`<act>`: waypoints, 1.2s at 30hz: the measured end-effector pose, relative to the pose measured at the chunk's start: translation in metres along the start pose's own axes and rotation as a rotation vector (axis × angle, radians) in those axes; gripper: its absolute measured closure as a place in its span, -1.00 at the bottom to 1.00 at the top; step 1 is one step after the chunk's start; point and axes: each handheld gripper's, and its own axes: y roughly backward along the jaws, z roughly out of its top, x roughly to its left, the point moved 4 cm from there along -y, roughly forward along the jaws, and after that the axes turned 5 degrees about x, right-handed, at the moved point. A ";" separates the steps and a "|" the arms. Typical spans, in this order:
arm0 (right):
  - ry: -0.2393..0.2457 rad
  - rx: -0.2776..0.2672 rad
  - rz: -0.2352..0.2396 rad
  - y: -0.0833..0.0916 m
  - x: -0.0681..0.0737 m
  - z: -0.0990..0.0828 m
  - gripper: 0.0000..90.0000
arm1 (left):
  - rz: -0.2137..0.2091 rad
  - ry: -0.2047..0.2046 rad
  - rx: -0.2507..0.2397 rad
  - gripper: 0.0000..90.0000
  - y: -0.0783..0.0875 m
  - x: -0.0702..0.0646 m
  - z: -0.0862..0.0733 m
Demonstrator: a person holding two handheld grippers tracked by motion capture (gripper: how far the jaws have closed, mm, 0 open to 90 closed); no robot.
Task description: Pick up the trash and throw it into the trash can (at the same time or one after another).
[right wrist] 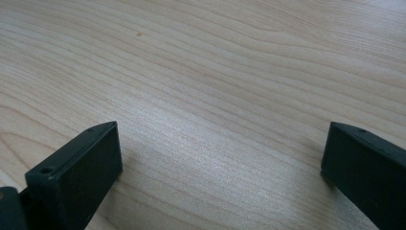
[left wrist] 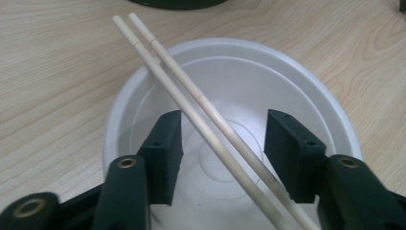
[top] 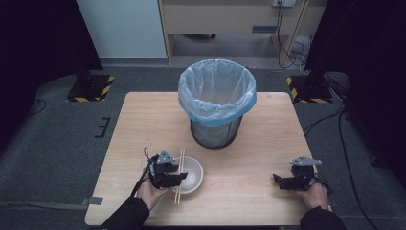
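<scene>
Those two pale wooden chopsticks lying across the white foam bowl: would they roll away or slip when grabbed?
The pale wooden chopsticks look round and thin, so they would probably roll on the white foam bowl rim if nudged. They seem stiff and light. The left claw straddles them without touching yet; closing unevenly might split the pair, and the light-looking bowl could shift.

The setting is a lab-style recording room. A small wooden table (top: 249,158) stands centre frame on grey carpet (top: 52,143). Black stands on hazard-striped bases (top: 91,88) flank it at upper left and right, with loose cables (top: 292,48) at upper right.
</scene>
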 end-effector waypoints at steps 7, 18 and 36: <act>0.002 0.000 0.000 0.000 0.000 0.000 -0.99 | -0.018 0.001 0.029 0.34 -0.002 -0.001 0.000; 0.001 0.000 0.000 0.000 0.000 0.000 -0.99 | -0.034 0.013 0.047 0.66 -0.001 0.001 0.000; 0.002 -0.001 -0.001 0.000 0.000 0.000 -0.99 | -0.050 -0.005 0.027 0.87 0.006 0.000 0.005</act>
